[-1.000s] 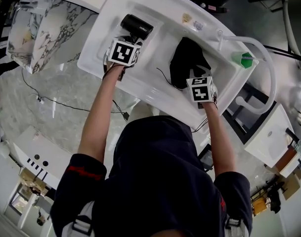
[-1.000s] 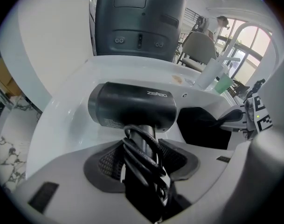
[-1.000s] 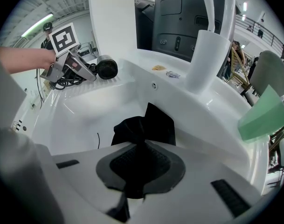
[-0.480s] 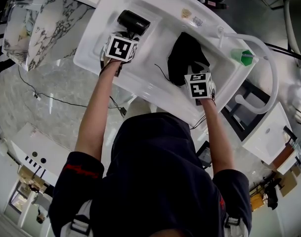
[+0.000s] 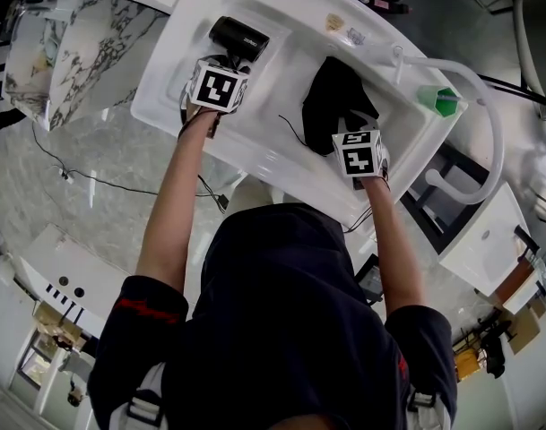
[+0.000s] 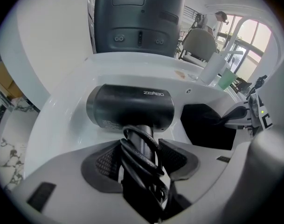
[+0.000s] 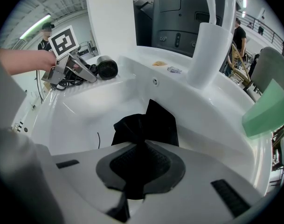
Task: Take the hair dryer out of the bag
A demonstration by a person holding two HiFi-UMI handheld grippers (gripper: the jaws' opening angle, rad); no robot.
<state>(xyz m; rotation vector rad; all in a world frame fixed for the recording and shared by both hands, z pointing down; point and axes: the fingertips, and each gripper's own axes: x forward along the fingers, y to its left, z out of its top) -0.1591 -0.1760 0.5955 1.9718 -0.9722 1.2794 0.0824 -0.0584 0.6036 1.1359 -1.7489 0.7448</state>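
Black matte hair dryer [image 6: 132, 108], with a stubby cylindrical barrel and pale lettering on its side, is already clear of the soft black fabric bag [image 7: 153, 122]. It is at the left end of the glossy white moulded basin [image 7: 86, 111], well apart from the bag. The bag lies slumped and empty-looking on the middle of the basin floor.

Left tool [image 6: 139, 155]: jaws stand wide, clamped on the hair dryer's handle. The black power cord [image 6: 144, 167] is coiled round that handle and caught between the pads. The barrel lies crosswise to the tool's line. Whether the hair dryer rests on the basin or hangs just above it I cannot tell from these views; it is close either way.

Right tool [image 7: 141, 164]: jaws nearly together, pinching a bunched fold of the bag and holding it in place.

Progress: the extraction itself looks done. Left to do, by my reading: set the hair dryer down, release it, let go of the bag.
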